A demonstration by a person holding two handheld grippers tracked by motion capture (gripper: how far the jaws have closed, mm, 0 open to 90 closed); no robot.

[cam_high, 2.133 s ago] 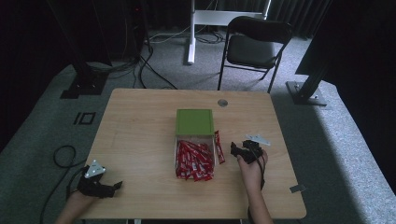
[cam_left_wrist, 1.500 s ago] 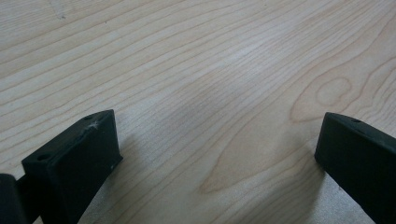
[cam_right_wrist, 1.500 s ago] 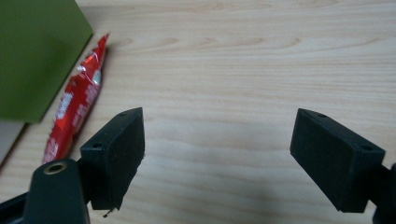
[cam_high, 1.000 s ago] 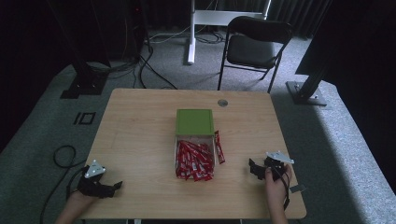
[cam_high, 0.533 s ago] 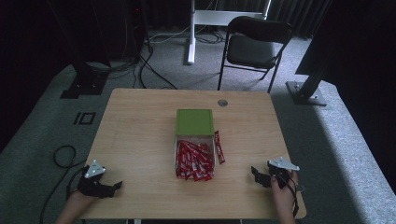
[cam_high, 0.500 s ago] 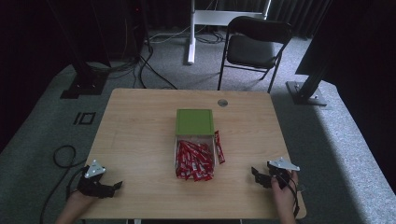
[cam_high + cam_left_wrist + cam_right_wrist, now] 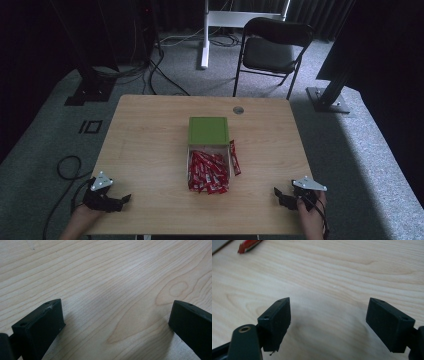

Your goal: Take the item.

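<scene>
Resting at the near table [image 7: 150, 150] corners w/ jaws spread, empty — left gripper [image 7: 126, 198] and right gripper [image 7: 278, 192]. Farther in, mid-table: clear box [image 7: 208, 170] of red sachets, one loose sachet [image 7: 234, 157] beside it — green lid [image 7: 208, 131] just behind.

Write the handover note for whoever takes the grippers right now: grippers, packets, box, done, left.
Left gripper: open, empty, low over the table's near left corner.
Right gripper: open, empty, low over the near right corner.
Clear box: mid-table, holding a heap of red packets; its green lid lies against the box's far end.
One stray packet lies on the table along the box's right side.
Done: most packets are in the box.
Left, probably: put the stray packet in, then fit the lid.
</scene>
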